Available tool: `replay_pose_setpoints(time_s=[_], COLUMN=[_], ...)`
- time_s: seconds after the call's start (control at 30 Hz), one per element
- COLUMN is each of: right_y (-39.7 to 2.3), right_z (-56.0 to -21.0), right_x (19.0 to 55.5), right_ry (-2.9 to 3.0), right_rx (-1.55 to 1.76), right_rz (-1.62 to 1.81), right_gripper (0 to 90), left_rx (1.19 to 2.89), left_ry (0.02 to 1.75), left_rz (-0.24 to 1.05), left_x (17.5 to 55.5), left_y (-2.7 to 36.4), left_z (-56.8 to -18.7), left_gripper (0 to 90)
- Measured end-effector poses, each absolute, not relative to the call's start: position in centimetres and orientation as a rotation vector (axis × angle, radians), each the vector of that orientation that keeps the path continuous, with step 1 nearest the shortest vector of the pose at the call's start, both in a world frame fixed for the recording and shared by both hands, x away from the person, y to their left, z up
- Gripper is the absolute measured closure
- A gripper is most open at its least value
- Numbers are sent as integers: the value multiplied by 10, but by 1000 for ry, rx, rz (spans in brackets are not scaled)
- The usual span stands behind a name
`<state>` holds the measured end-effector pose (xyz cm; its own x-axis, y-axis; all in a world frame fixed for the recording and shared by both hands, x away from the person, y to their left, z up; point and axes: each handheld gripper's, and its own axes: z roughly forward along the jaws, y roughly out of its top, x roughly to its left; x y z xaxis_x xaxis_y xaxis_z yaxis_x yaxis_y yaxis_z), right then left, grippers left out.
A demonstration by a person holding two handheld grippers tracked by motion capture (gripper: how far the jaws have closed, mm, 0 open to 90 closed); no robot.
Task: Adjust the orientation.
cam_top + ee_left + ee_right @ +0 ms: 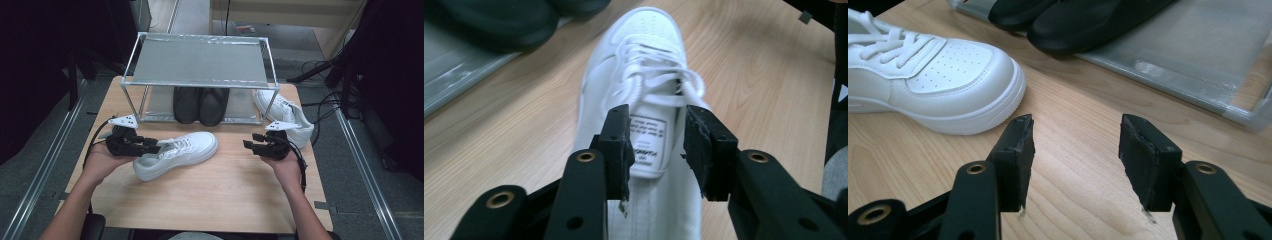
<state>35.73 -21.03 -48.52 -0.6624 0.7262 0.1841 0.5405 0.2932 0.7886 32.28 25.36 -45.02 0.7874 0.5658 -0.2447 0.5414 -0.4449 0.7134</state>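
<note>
White sneaker: lies on its sole mid-desk, toe toward 2 o'clock. My left tongs at its heel end, jaws apart astride the tongue label, not pressing. My right tongs at its 3 o'clock, apart, empty. Black shoes under the rack, 12 o'clock. Second white sneaker at 2 o'clock.

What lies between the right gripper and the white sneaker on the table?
Bare wooden table, seen in the right gripper view between the right gripper and the white sneaker.

Both forearms reach forward, left tongs and right tongs parted, facing inward.
</note>
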Motion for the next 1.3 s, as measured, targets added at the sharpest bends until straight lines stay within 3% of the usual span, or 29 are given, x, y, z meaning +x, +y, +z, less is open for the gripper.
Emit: replay_pose_setpoints(time_s=[0.43,1.13,1.3], right_y=[-246,-278,-279], right_z=[-477,-471,-473], right_x=[376,404,406], right_ry=[2244,2138,2148], right_rx=[1273,1367,1383], right_rz=[1238,1156,1155], right_gripper=[609,597,597], left_rx=[2130,2122,2121], left_ry=[907,945,937], left_rz=[41,58,87], left_x=[331,319,318], left_y=[277,291,294], left_z=[-463,-474,-473], left_gripper=[556,453,508])
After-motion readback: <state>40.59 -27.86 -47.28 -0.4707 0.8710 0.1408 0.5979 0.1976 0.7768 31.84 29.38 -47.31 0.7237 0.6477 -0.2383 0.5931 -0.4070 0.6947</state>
